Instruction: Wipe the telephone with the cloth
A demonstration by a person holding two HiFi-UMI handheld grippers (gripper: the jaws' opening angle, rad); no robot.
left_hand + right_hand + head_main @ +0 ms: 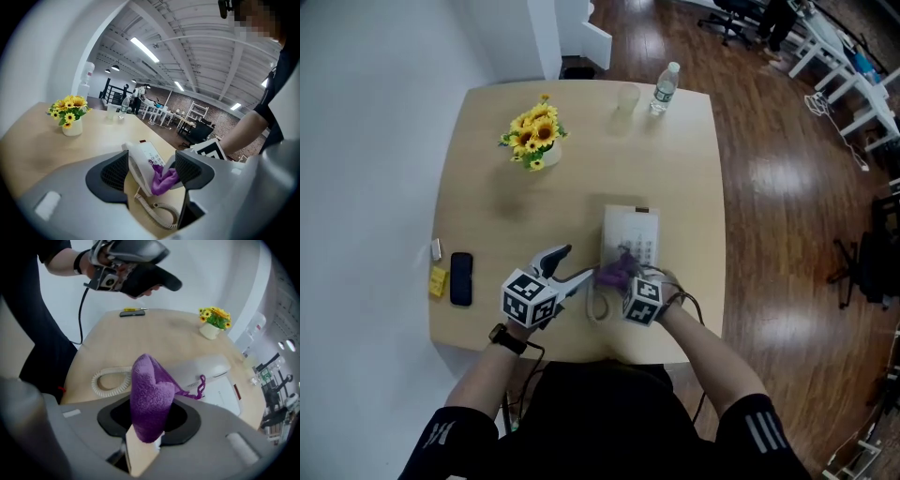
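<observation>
Purple cloth (149,394) sits pinched in the right tongs (146,430) against the telephone (206,371), while the left tongs (152,173) gape apart alongside.

Purple cloth (163,180) against white telephone (149,153)

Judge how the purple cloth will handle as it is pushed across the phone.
Probably floppy: the cloth bunches and folds where the right tongs pinch it, a thread dangling. Its nubby pile looks soft and light, so it likely drags rather than slides on the phone.

Left claw (150,173) stands spread wide, right claw (147,416) clamped tight.
</observation>
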